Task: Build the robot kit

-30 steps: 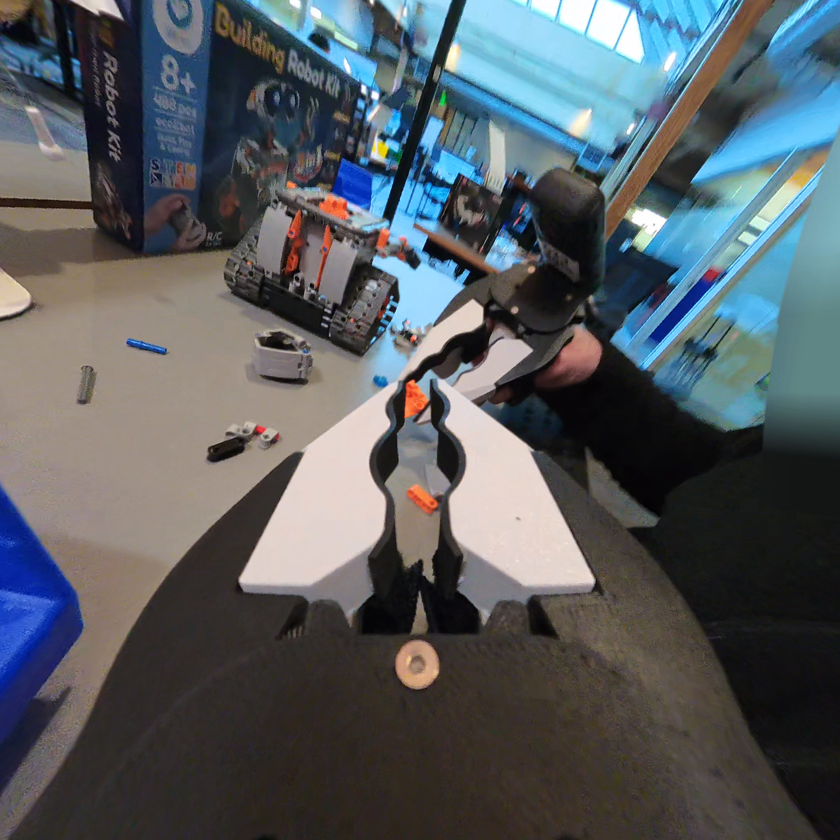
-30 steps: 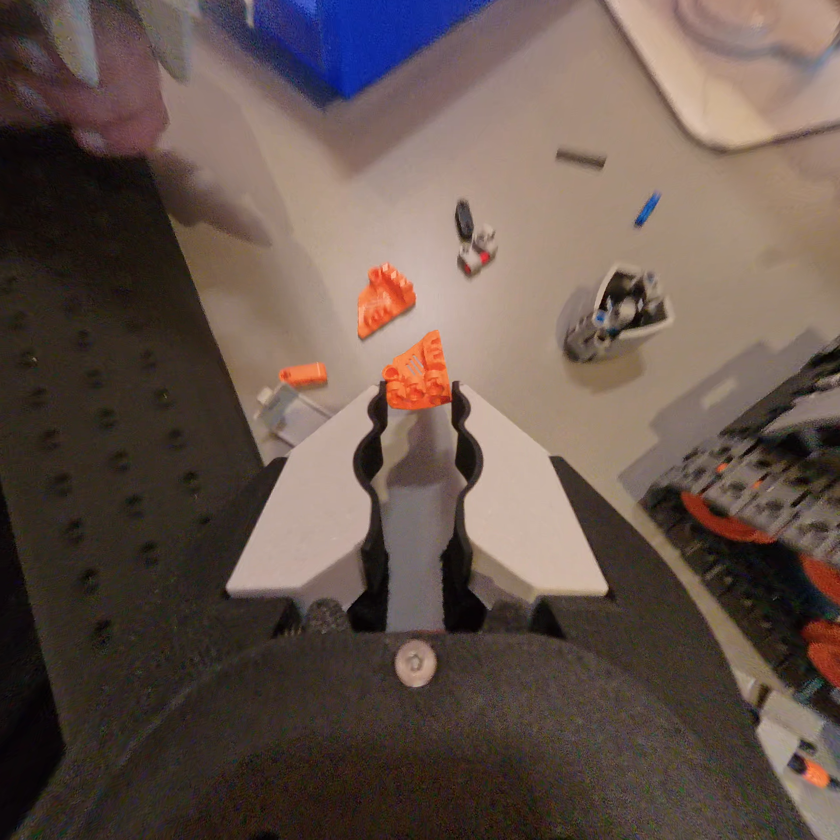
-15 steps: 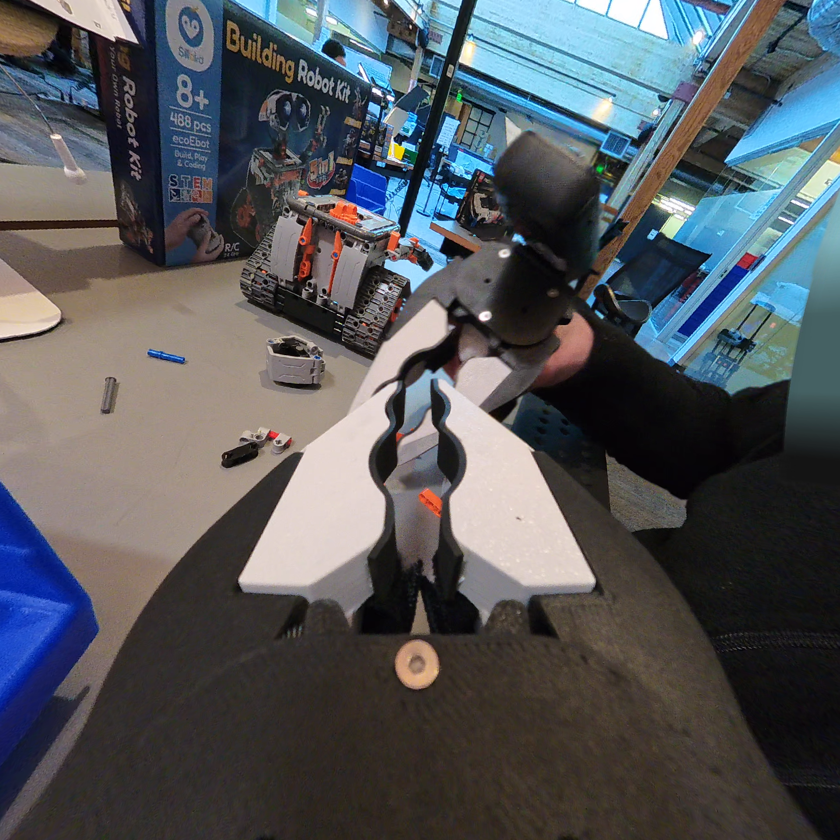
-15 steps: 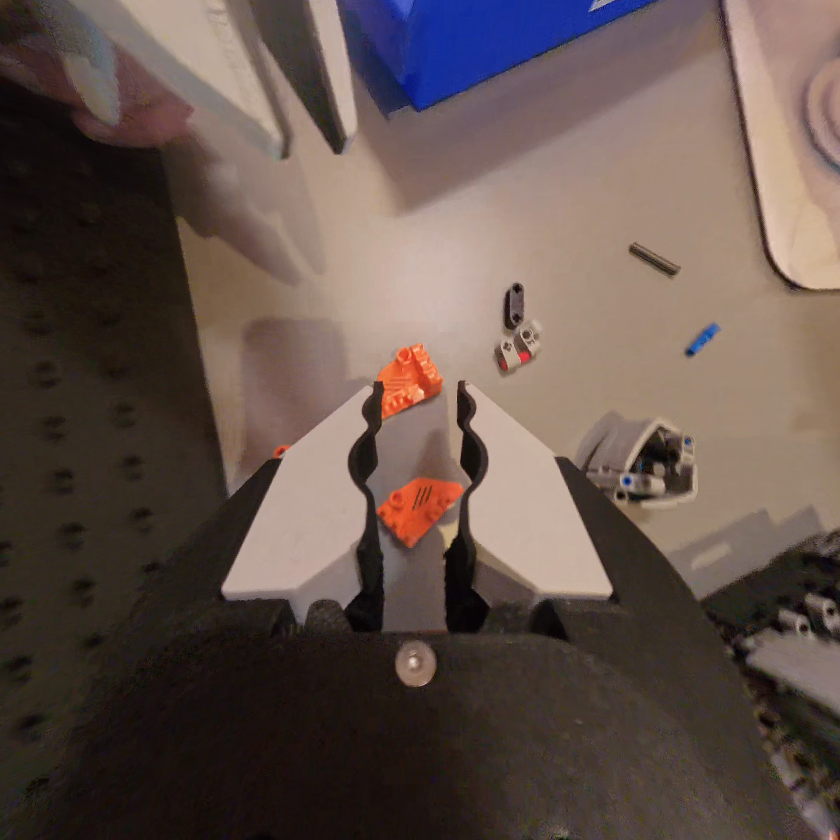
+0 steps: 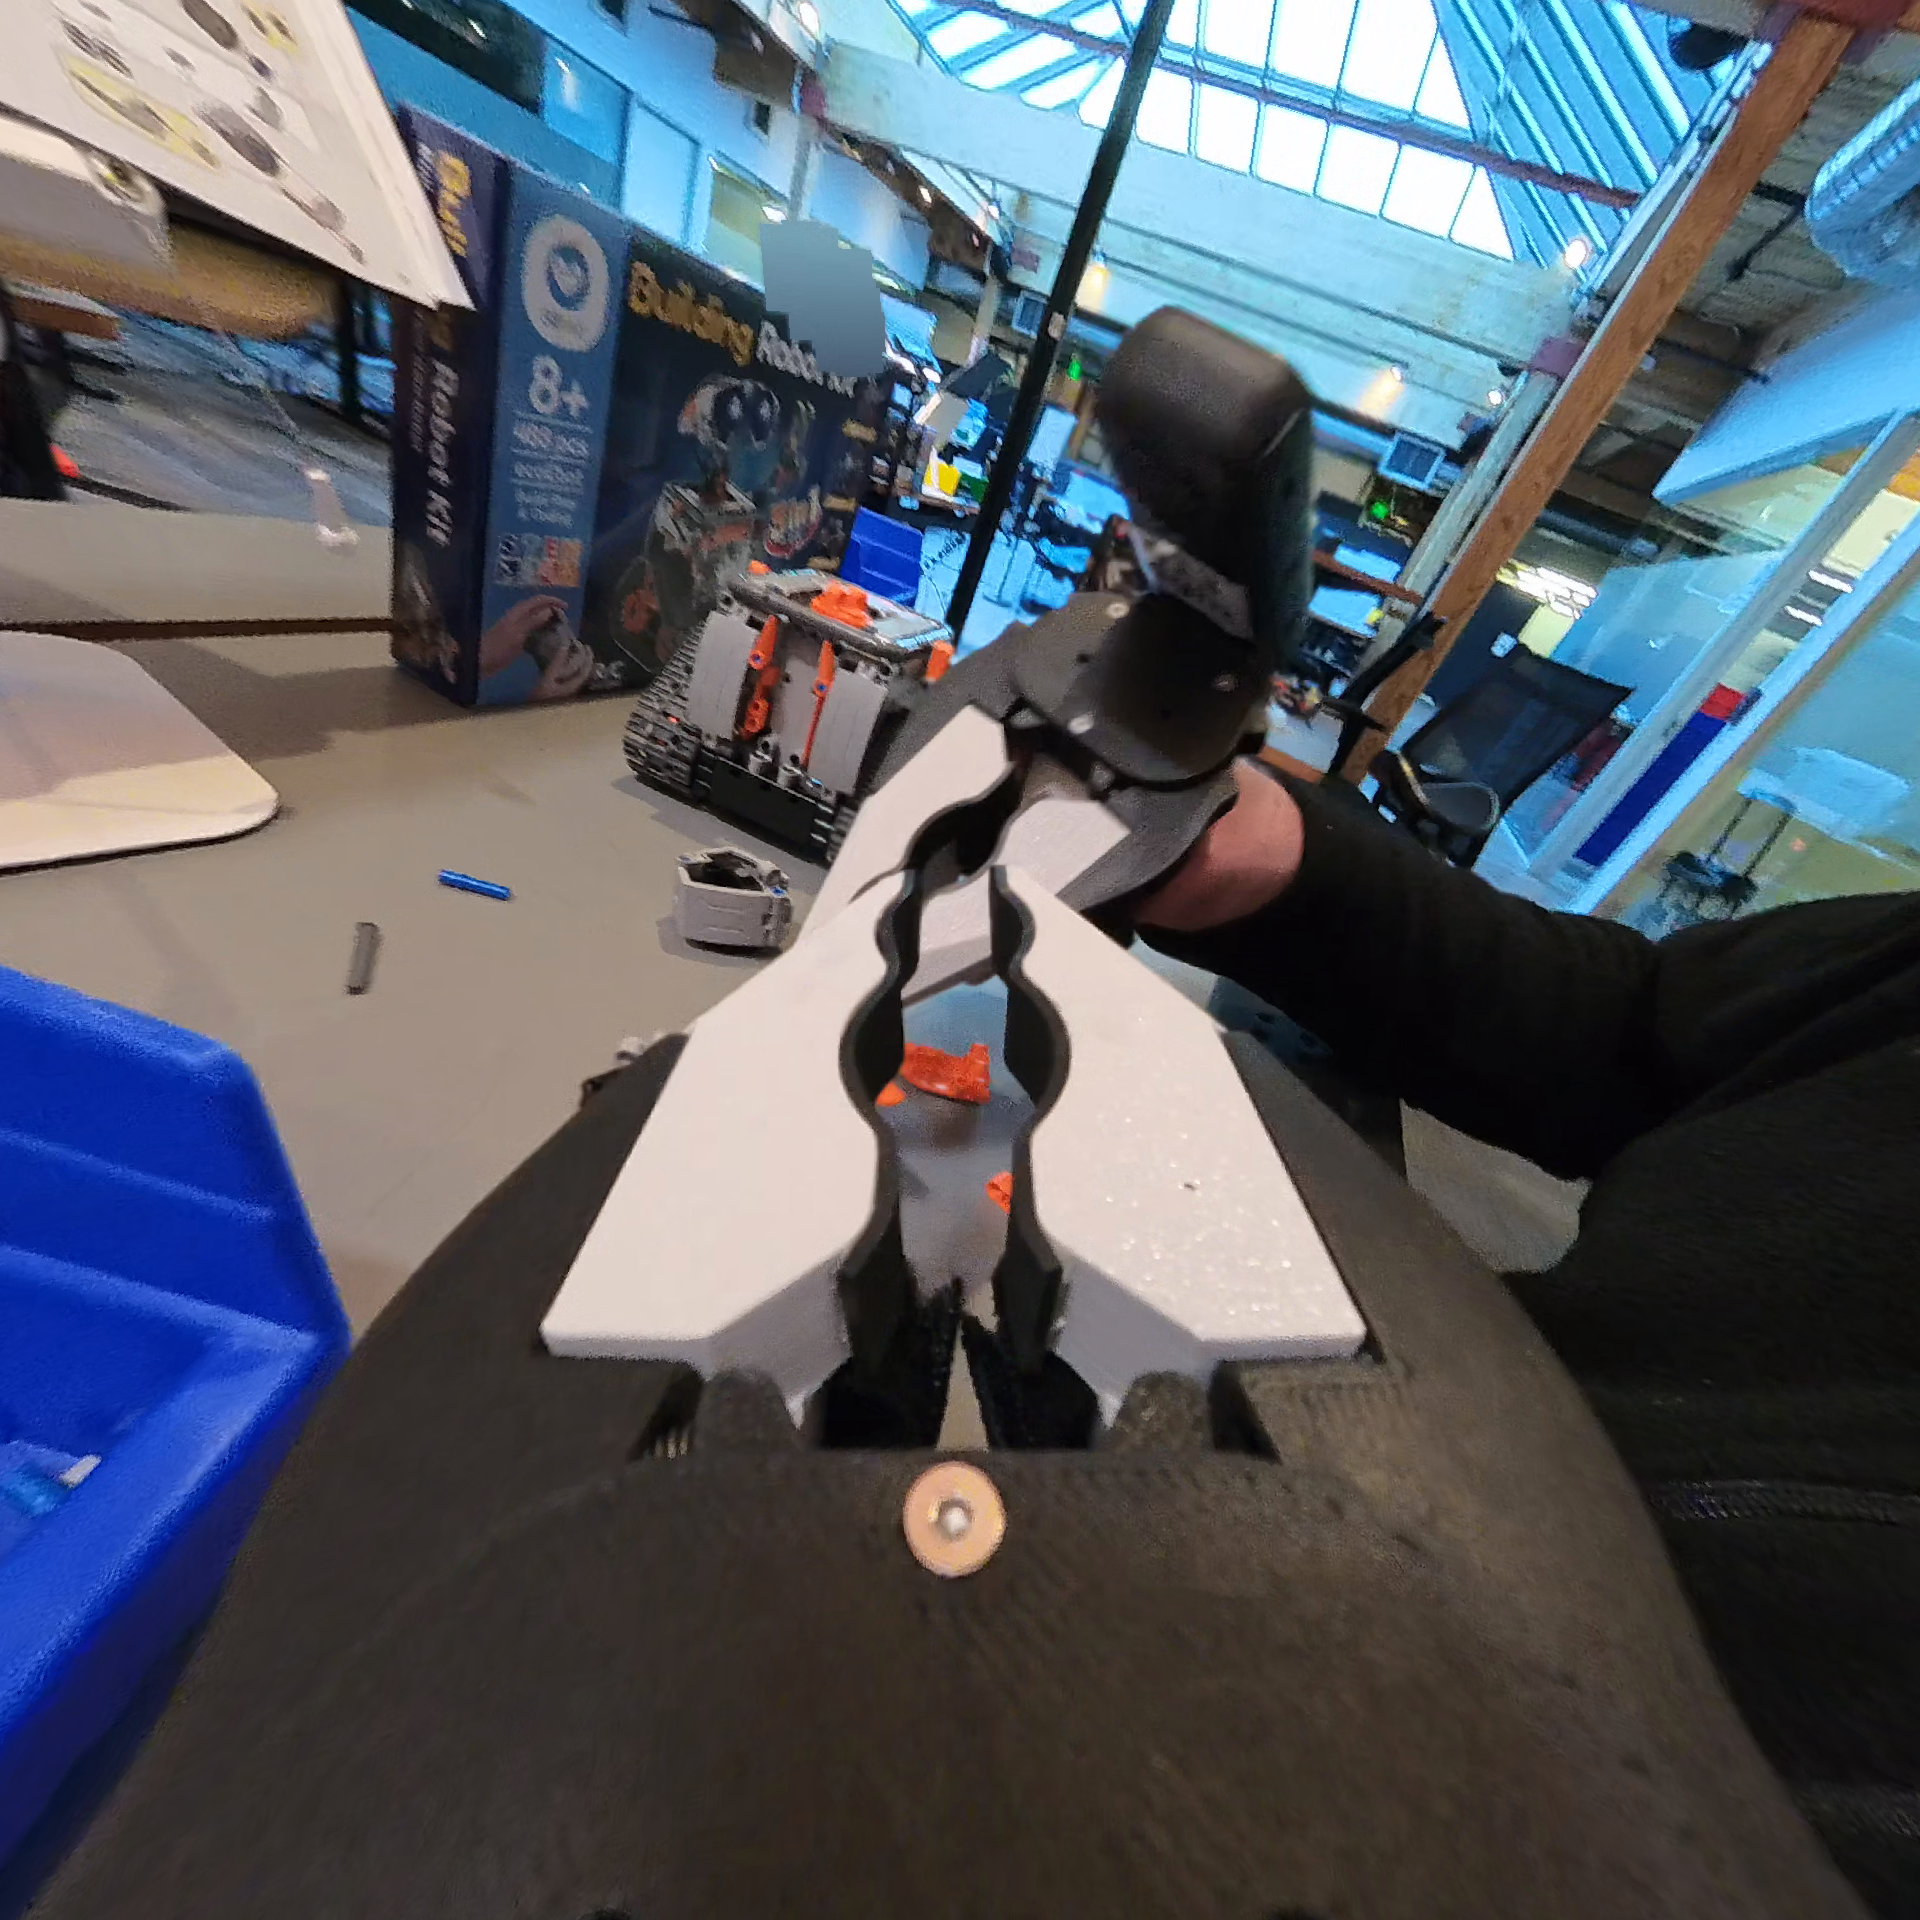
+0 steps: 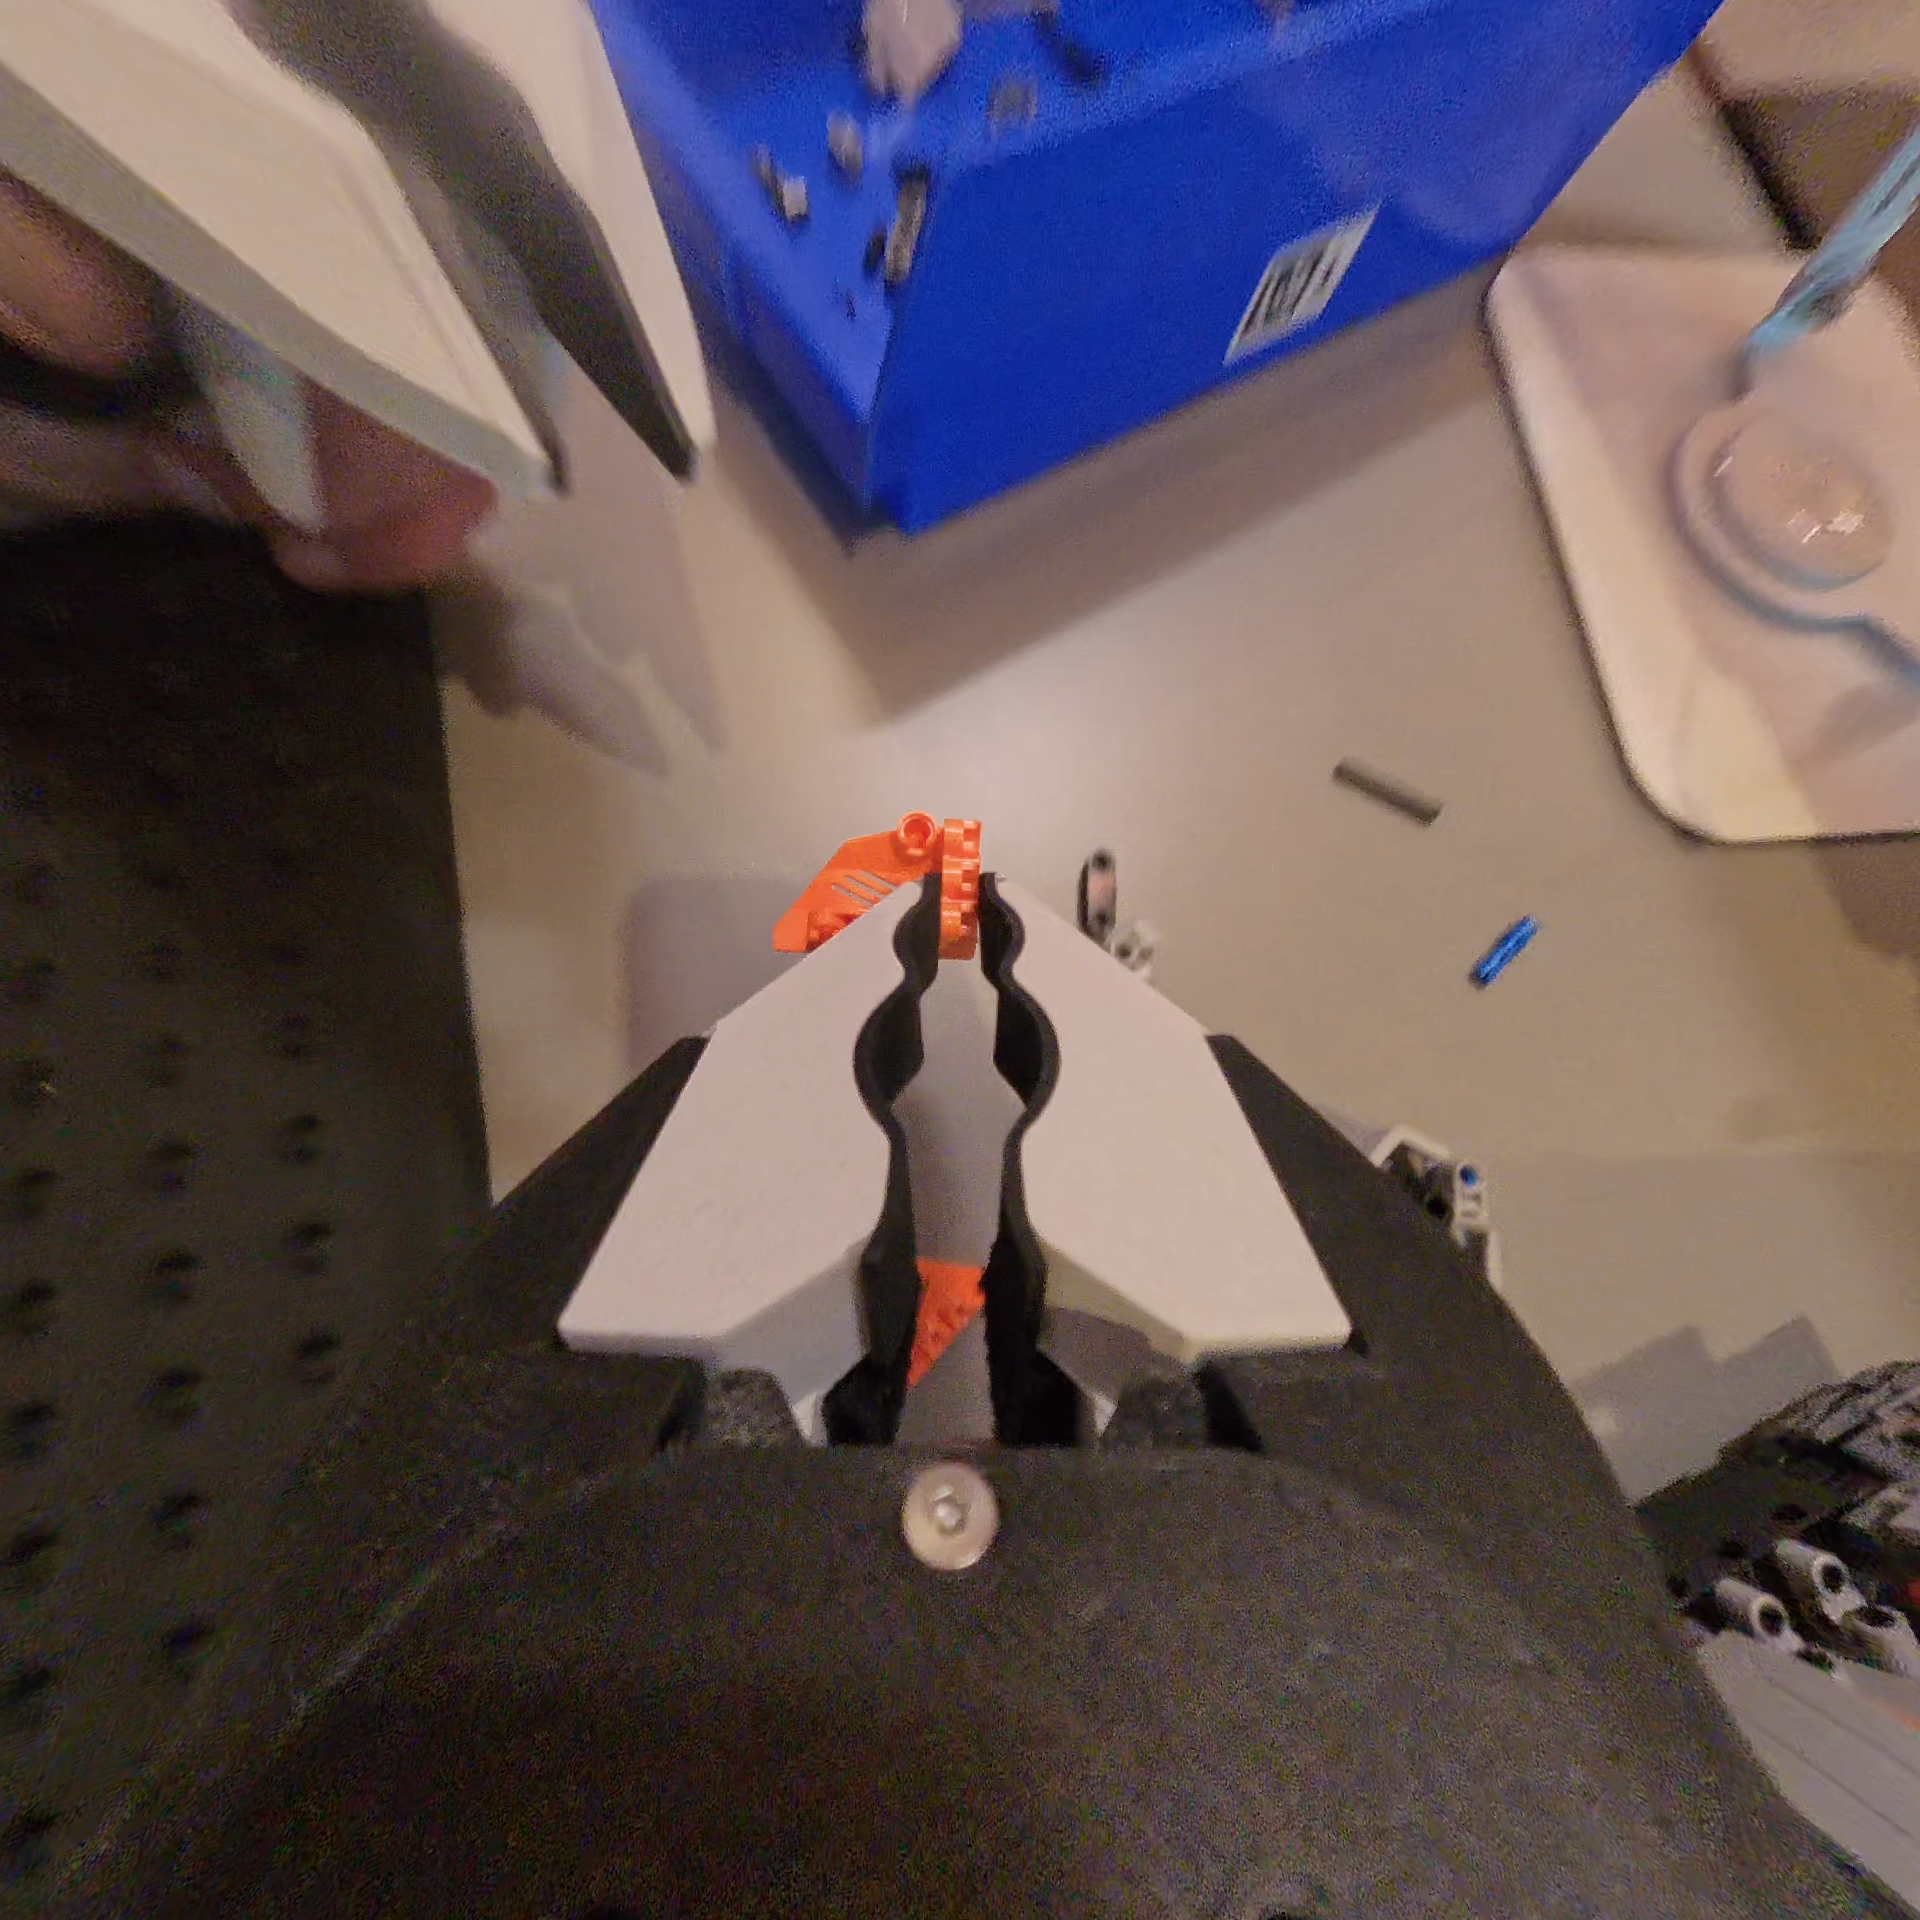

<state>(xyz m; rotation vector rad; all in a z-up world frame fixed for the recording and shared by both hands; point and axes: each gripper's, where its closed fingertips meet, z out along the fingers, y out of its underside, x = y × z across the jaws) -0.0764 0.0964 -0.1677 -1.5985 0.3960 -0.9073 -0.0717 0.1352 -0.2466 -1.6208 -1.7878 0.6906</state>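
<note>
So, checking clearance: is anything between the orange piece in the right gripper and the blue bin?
Nothing visible. The right gripper pinches the orange piece; only bare table lies before the blue bin. The left gripper hangs off to the side.

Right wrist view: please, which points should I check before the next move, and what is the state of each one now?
1. Right gripper jaws closed on the orange wedge-shaped plastic panel: ok.
2. Depth of hold: only the very tips pinch the panel's studded edge, and the rest hangs out to one side: not ok.
3. Panel lifted clear of the grey tabletop: cannot tell.
4. Second orange wedge-shaped piece lies apart, on the tabletop under the jaws: ok.
5. Left gripper jaws open and empty: ok.
</note>
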